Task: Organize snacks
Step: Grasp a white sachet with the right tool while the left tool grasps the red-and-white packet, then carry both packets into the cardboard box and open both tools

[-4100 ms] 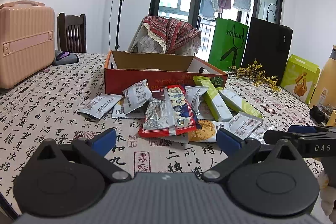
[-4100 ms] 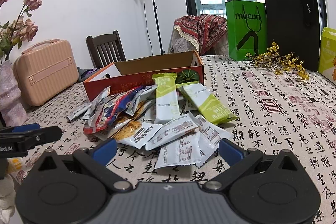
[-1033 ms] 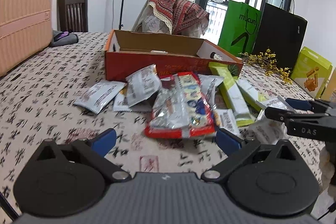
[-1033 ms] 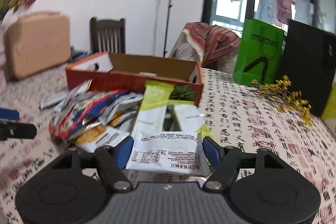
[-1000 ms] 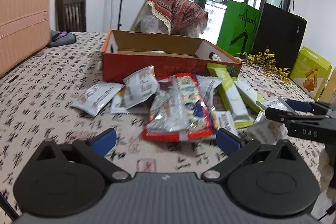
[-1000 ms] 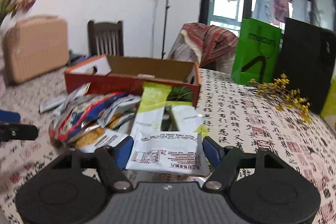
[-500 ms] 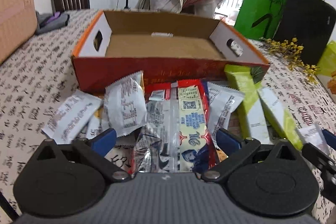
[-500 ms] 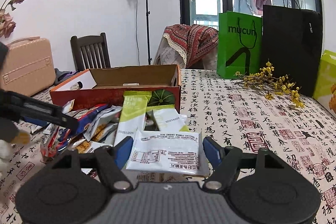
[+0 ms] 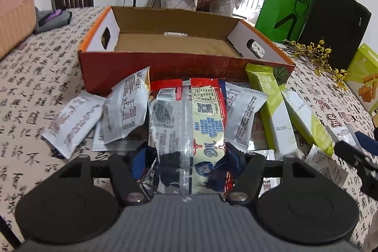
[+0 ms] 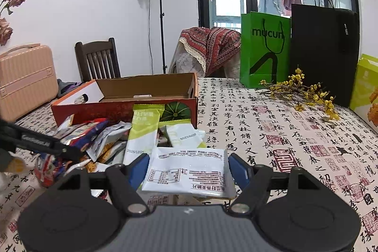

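Observation:
My left gripper (image 9: pixel 187 161) is shut on a large red and silver snack bag (image 9: pixel 189 124) at the front of the snack pile. My right gripper (image 10: pixel 189 169) is shut on a white snack packet (image 10: pixel 187 171) and holds it above the table. An open red cardboard box (image 9: pixel 165 63) stands behind the pile; it also shows in the right wrist view (image 10: pixel 122 108). White packets (image 9: pixel 70 122) and green bars (image 9: pixel 274 110) lie around the bag. The left gripper shows at the left edge of the right wrist view, on the red bag (image 10: pixel 78 134).
A pink suitcase (image 10: pixel 26 77) and a wooden chair (image 10: pixel 98 60) are at the left. A green bag (image 10: pixel 264 51), a black bag (image 10: pixel 323 51), yellow flowers (image 10: pixel 304 91) and a yellow-green box (image 9: pixel 363 77) stand on the table's right side.
My left gripper moved forward to the pile and closed on the red snack bag. My right gripper keeps holding the white packet, nearly still.

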`<state>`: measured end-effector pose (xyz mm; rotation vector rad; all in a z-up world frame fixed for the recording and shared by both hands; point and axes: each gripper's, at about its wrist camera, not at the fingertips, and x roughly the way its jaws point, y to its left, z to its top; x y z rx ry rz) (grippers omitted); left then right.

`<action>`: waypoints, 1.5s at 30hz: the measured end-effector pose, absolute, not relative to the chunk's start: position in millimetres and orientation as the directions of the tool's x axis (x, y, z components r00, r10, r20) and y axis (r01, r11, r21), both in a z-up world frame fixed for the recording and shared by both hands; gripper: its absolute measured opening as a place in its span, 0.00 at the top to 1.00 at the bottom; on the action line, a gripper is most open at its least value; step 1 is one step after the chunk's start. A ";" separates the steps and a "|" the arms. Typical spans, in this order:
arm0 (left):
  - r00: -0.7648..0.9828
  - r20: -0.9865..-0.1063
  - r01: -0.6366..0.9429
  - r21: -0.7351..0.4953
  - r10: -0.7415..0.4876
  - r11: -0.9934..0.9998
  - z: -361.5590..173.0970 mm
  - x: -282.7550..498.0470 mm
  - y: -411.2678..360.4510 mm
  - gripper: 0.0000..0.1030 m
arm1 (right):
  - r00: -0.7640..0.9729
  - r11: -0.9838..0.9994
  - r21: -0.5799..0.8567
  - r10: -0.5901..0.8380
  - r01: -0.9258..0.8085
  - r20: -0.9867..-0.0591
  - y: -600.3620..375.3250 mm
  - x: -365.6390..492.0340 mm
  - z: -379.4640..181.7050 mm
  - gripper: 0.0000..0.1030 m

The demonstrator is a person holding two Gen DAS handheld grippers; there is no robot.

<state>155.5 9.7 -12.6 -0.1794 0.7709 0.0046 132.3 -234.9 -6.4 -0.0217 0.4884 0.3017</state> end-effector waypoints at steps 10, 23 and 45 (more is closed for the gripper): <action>0.808 -0.581 -0.014 -0.185 -0.098 0.983 34.5 126.8 14.3 0.35 | 0.855 0.954 0.044 0.285 -0.296 -0.433 -228.9 142.5 14.0 0.29; 0.853 -0.521 -0.102 -0.117 0.026 0.988 89.4 185.4 28.9 0.34 | 0.872 0.946 0.042 0.314 -0.323 -0.374 -190.5 208.9 61.9 0.29; 0.829 -0.535 -0.252 -0.093 0.166 0.963 54.6 277.4 57.5 0.00 | 0.808 0.941 0.107 0.331 -0.321 -0.487 -129.5 326.2 30.3 0.00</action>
